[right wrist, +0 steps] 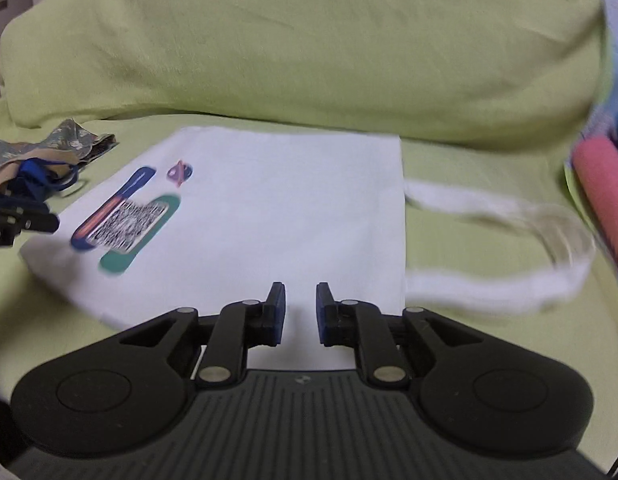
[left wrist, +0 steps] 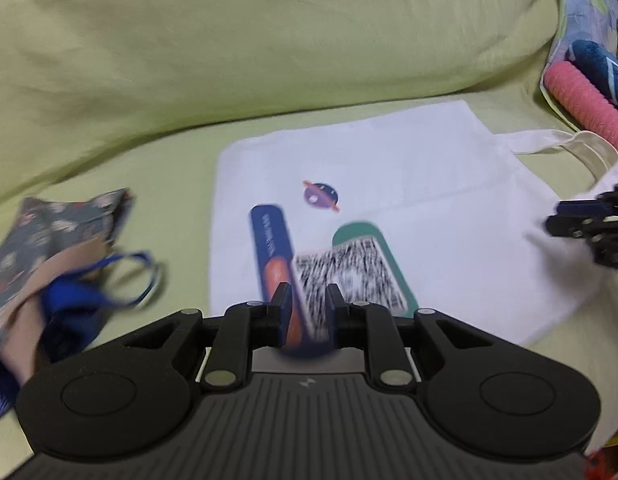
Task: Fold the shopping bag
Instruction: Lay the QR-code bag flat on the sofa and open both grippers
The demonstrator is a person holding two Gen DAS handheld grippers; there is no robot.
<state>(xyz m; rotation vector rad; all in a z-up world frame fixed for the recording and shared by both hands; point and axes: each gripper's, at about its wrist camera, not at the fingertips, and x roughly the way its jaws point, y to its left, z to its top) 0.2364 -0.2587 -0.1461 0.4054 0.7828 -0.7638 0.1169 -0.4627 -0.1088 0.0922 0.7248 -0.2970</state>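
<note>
Bag: your white shopping bag [right wrist: 269, 208] lies flat and unfolded across the middle of both views, on the light green sheet [right wrist: 469, 184].
Print: the blurred code panel [left wrist: 349, 276] with its blue and teal bars fills the lower centre of the left wrist view and the left side of the right wrist view.
Handles: the two white handles [right wrist: 509, 240] loop off the bag's right edge, toward the pink roll [right wrist: 605, 200] at the frame's right.
Left gripper [left wrist: 307, 298]: you hold it over the printed end, jaws a narrow gap apart, nothing between them.
Right gripper [right wrist: 300, 298]: over the bag's near edge by the handle side, jaws slightly parted, gripping nothing.
Clutter: a patterned cloth pouch [left wrist: 61, 240] with blue cord sits left of the bag.
Backdrop: a green pillow [left wrist: 269, 40] fills the upper frame.
</note>
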